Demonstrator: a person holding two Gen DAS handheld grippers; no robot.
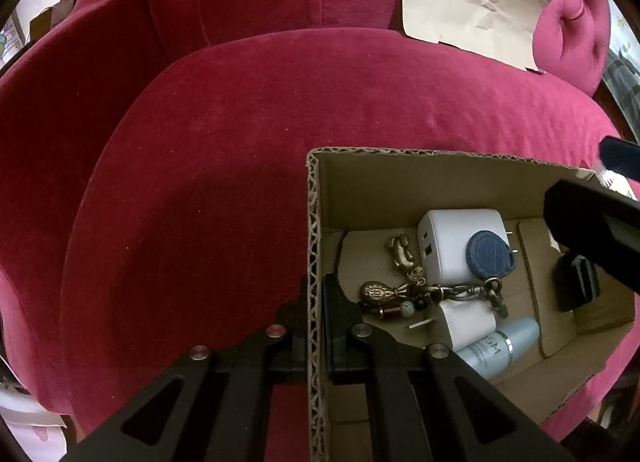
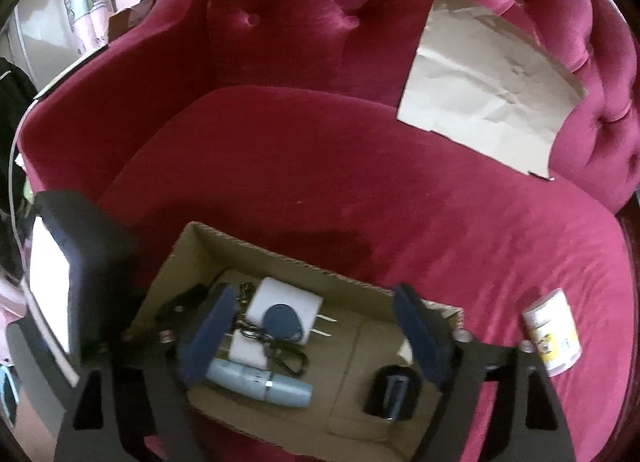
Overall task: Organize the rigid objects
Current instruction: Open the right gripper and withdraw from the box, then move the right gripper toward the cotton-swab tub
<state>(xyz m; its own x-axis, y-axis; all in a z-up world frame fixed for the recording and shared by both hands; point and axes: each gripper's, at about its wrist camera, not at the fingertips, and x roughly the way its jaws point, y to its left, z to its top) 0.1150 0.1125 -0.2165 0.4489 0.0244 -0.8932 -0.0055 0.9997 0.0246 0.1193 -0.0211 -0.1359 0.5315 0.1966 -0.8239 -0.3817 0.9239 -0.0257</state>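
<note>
While a crimson velvet sofa (image 1: 224,150) fills both views, a cardboard box (image 1: 400,182) sits on its seat at the lower right of the left wrist frame. The left gripper (image 1: 316,302) is clamped on the box's left wall. The right gripper (image 2: 316,326) hangs wide open over the box, holding nothing. Inside lie a white charger (image 1: 448,246), a pale blue bottle (image 2: 260,382), a blue key fob (image 1: 490,254) and a small black object (image 2: 394,392). A cylindrical white container with a yellow label (image 2: 554,334) lies on the cushion at lower right.

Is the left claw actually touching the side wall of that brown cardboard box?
Touching. The left wrist view shows the left gripper shut on the brown cardboard box's corrugated wall, one finger outside it and one inside, with no gap on either side.
</note>
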